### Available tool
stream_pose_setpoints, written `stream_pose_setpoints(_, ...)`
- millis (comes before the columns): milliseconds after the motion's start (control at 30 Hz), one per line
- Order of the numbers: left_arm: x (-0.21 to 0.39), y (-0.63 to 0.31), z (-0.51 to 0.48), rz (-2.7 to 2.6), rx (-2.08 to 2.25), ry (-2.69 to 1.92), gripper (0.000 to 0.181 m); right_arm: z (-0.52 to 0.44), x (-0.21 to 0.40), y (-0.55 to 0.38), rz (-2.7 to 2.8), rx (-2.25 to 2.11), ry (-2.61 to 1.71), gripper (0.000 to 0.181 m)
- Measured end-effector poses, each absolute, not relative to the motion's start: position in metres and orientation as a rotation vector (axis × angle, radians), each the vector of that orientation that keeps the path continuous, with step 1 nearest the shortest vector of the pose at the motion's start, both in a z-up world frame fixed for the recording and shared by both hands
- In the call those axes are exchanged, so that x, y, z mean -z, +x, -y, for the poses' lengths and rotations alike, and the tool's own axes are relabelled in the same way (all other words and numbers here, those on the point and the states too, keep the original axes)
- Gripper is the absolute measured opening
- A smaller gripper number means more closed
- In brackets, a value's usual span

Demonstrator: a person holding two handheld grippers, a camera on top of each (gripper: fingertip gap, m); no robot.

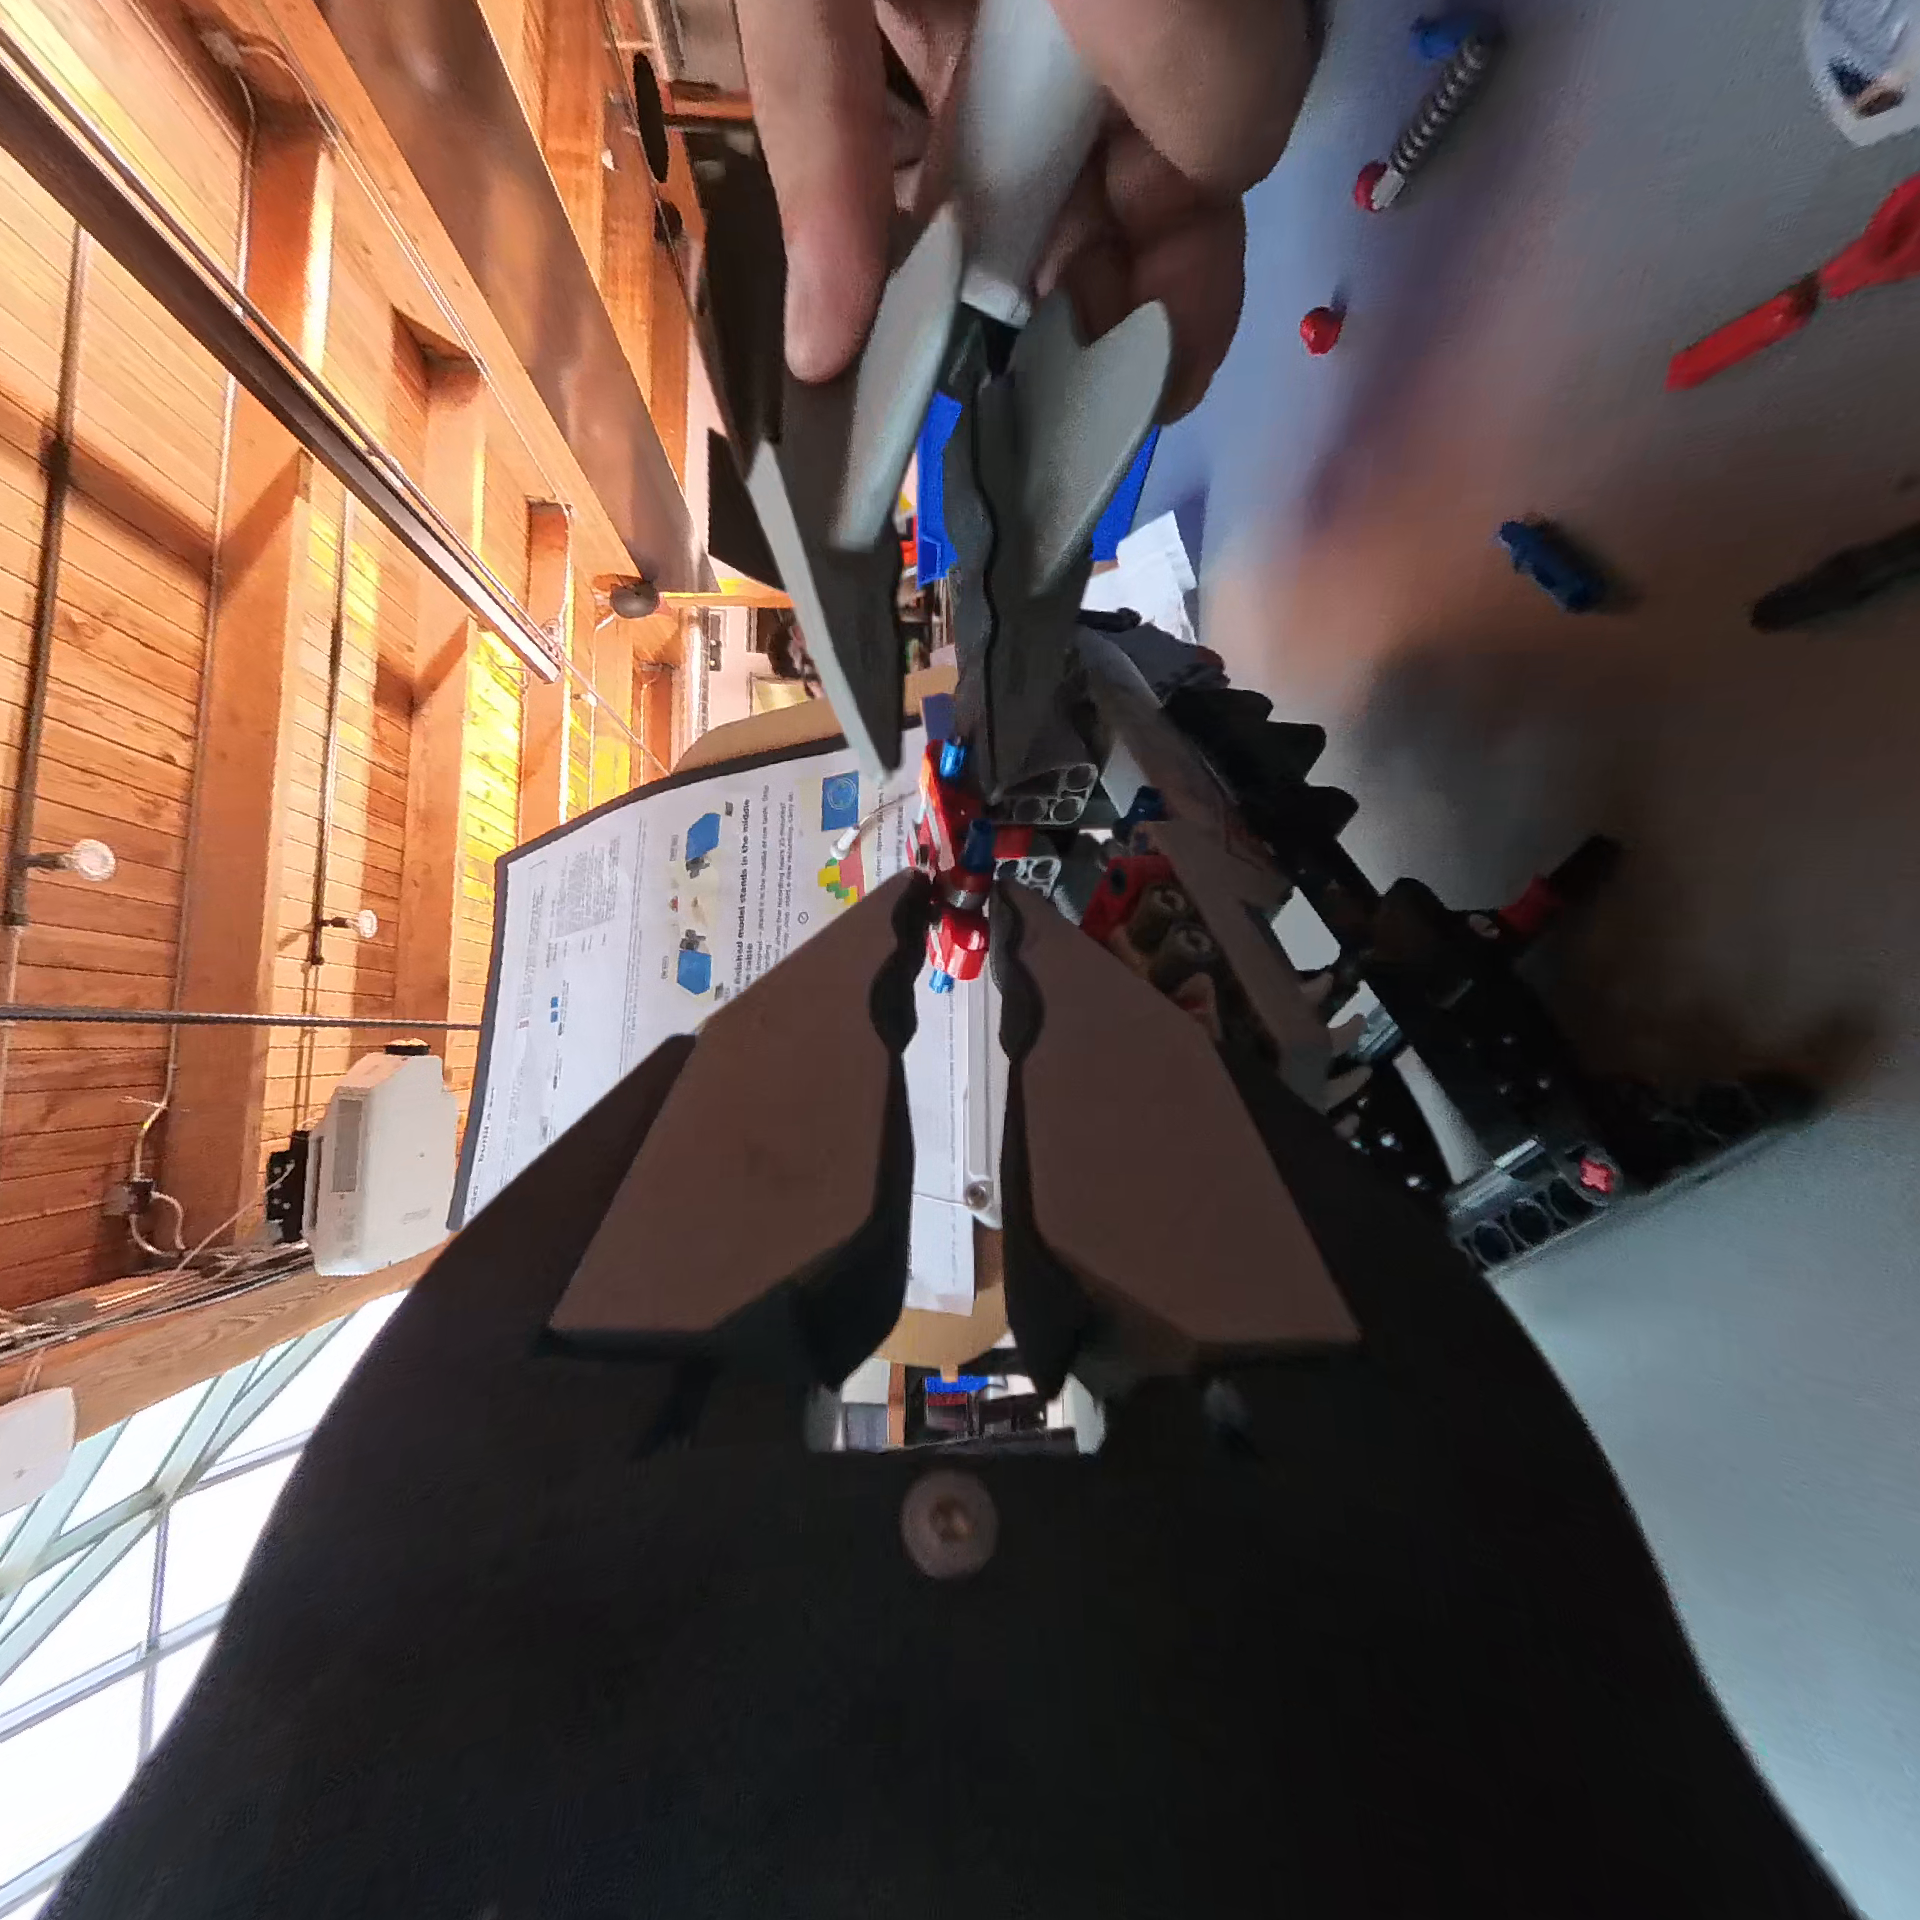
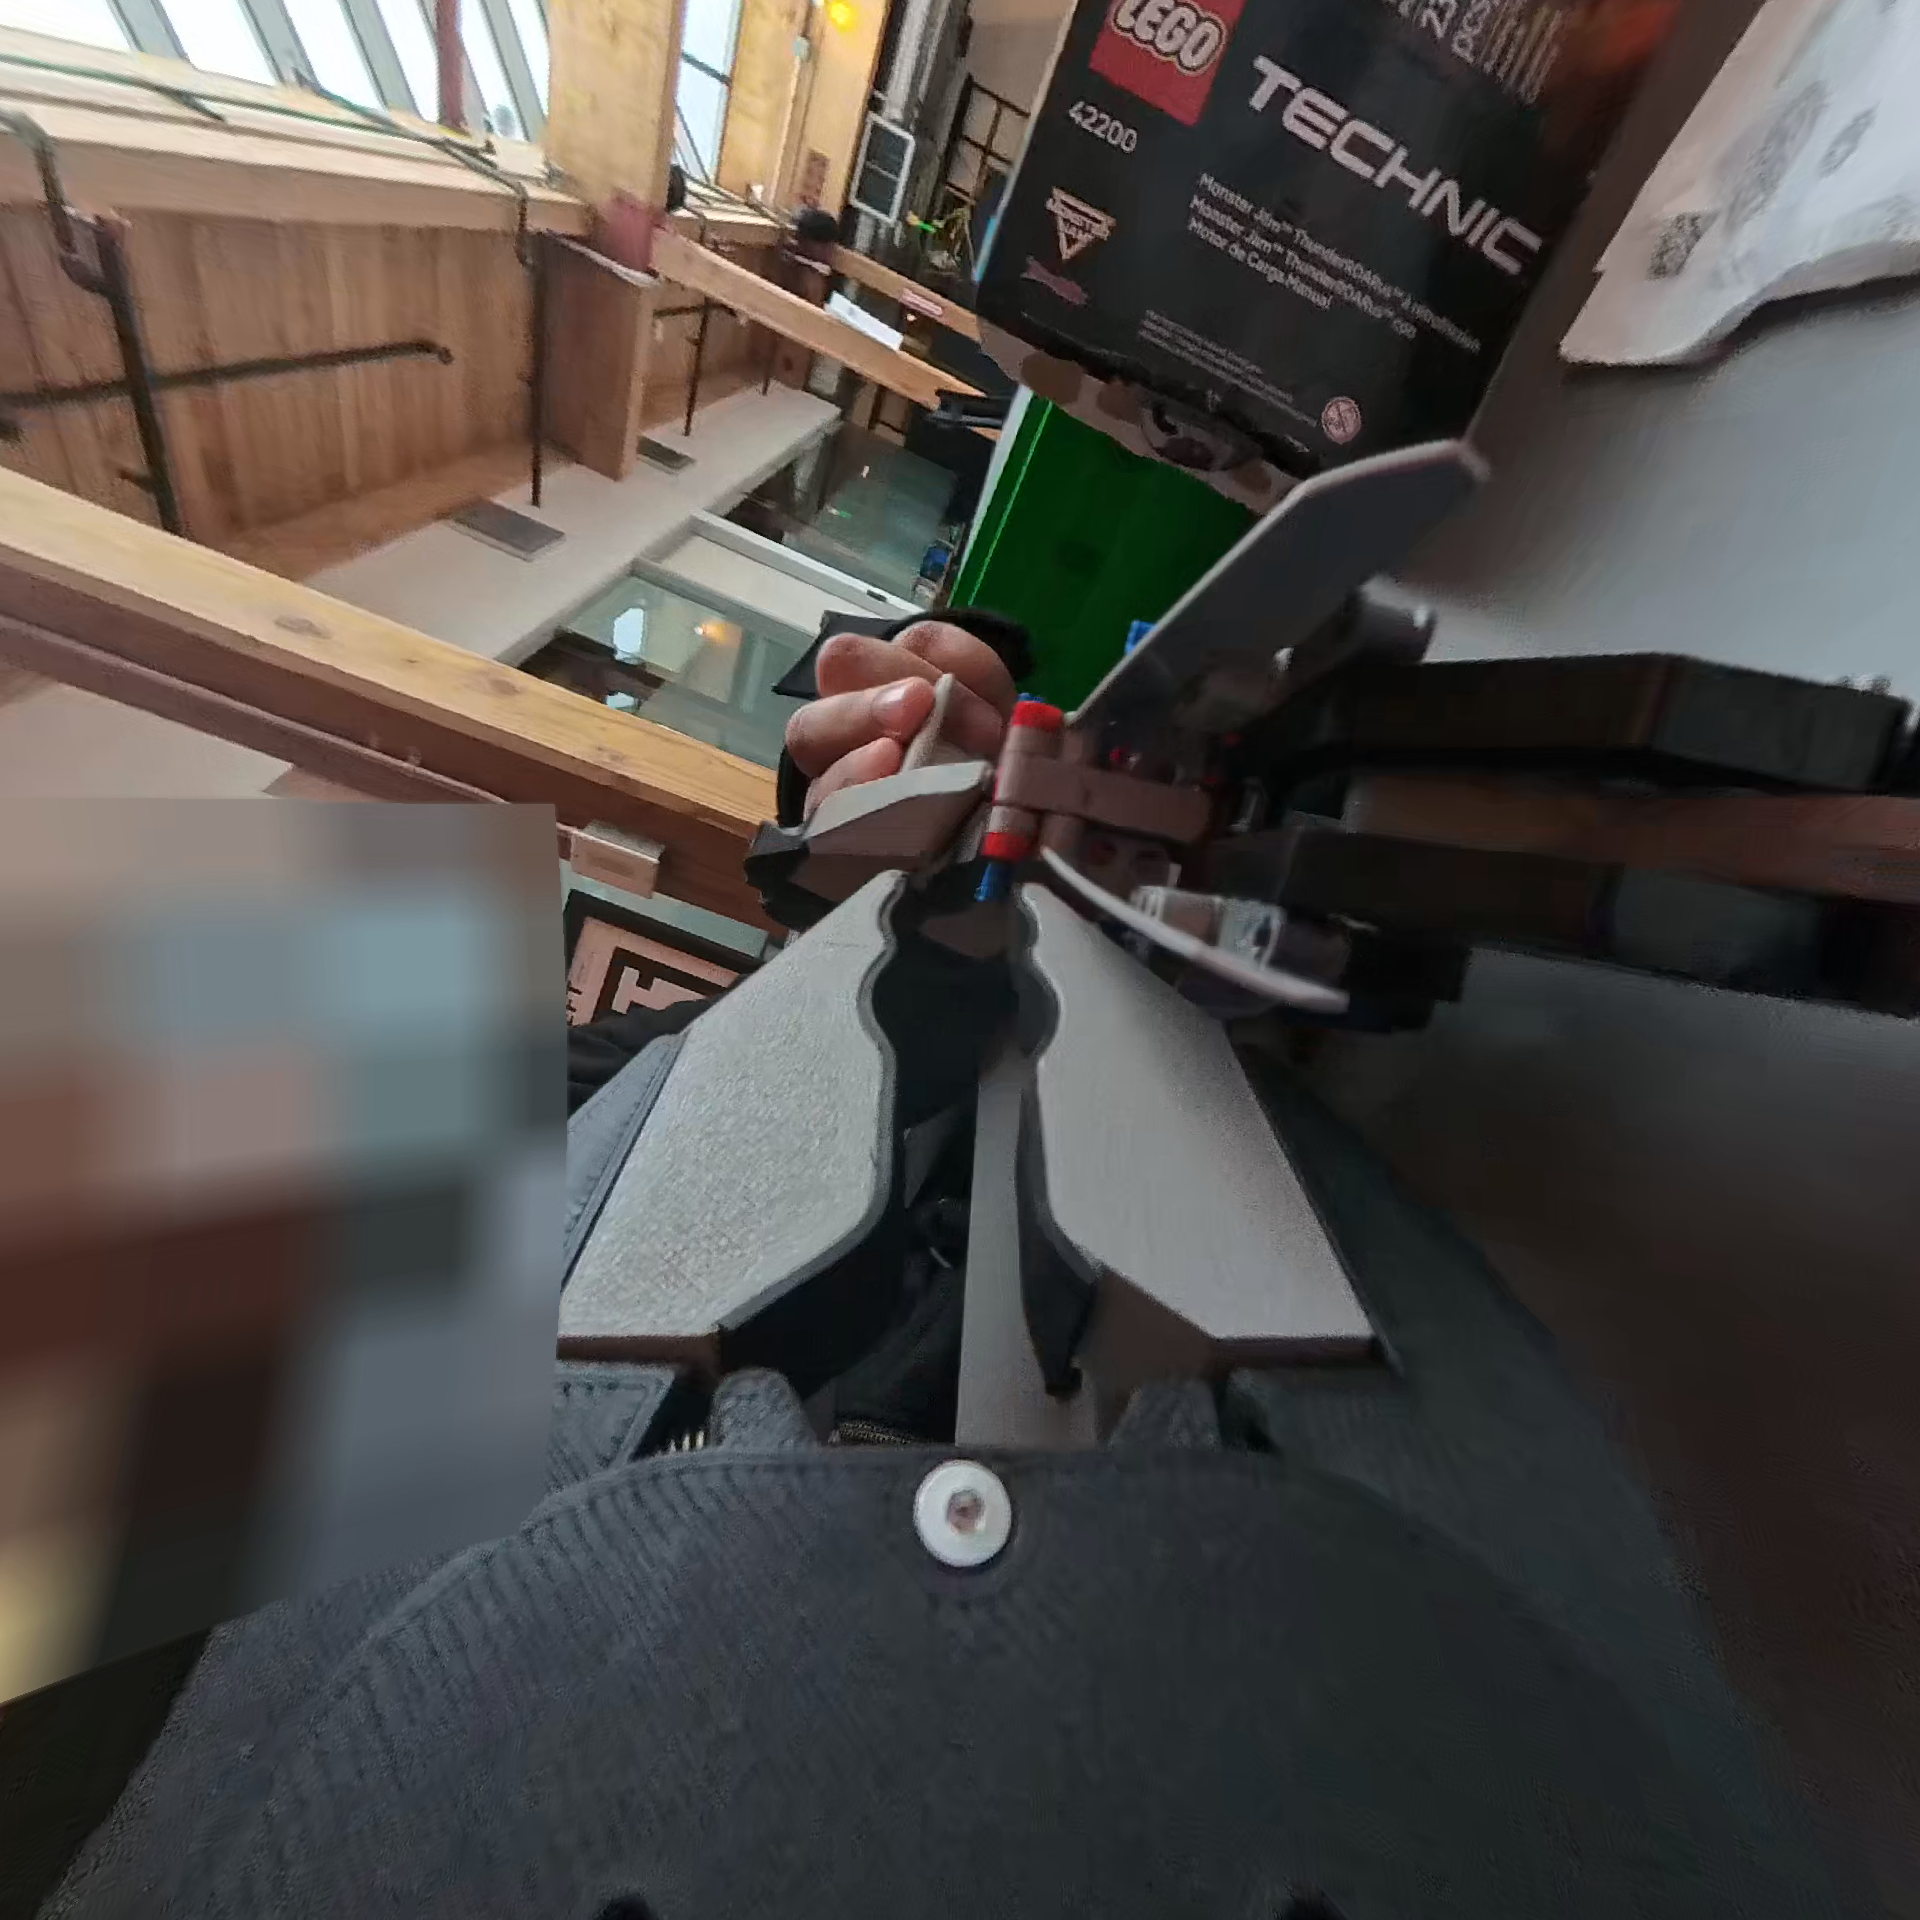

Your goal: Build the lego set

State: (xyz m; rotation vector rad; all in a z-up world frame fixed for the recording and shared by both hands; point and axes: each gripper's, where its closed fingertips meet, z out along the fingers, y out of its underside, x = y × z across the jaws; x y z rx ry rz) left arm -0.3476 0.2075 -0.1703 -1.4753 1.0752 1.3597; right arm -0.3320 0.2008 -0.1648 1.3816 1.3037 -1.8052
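The partly built model [image 1: 1382,987], black and grey with toothed tyres, stands on the pale table [image 1: 1714,1455]. A small red part with blue pins [image 1: 956,904] sticks out of its end. My left gripper [image 1: 954,896] is shut on this red part. It also shows in the right wrist view [image 2: 1023,779], with the left gripper's fingers [image 2: 894,805] on it. My right gripper [image 2: 958,899] has its jaws narrowly apart around a blue pin [image 2: 992,883] of that part. I cannot tell if they press it. The right gripper [image 1: 940,769] faces mine from above.
Loose pieces lie on the table: a red stud [image 1: 1320,330], a blue pin [image 1: 1548,566], a long red piece [image 1: 1766,332], a black piece [image 1: 1839,582]. An instruction sheet [image 1: 675,935] stands behind. The black set box [image 2: 1247,208] and a paper [image 2: 1766,156] lie beyond the model. My left and right fingertips are right by each other.
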Motion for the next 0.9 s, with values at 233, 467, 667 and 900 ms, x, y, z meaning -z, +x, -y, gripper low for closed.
stream_pose_setpoints(233, 0.17, -0.346, -0.203, -1.083, -1.297, -1.45, 0.008, -0.198, 0.166, -0.336, -1.195, 1.699, 1.397, 0.005)
stream_pose_setpoints(467, 0.172, -0.348, -0.198, -1.077, -1.213, -1.454, 0.008, -0.192, 0.17, -0.341, -1.24, 1.582, 1.391, 0.001)
stream_pose_setpoints(667, 0.175, -0.353, -0.199, -0.974, -1.14, -1.555, 0.008, -0.192, 0.175, -0.342, -1.407, 1.509, 1.381, 0.001)
stream_pose_setpoints(900, 0.175, -0.355, -0.197, -0.976, -1.151, -1.566, 0.008, -0.191, 0.176, -0.34, -1.425, 1.479, 1.333, 0.001)
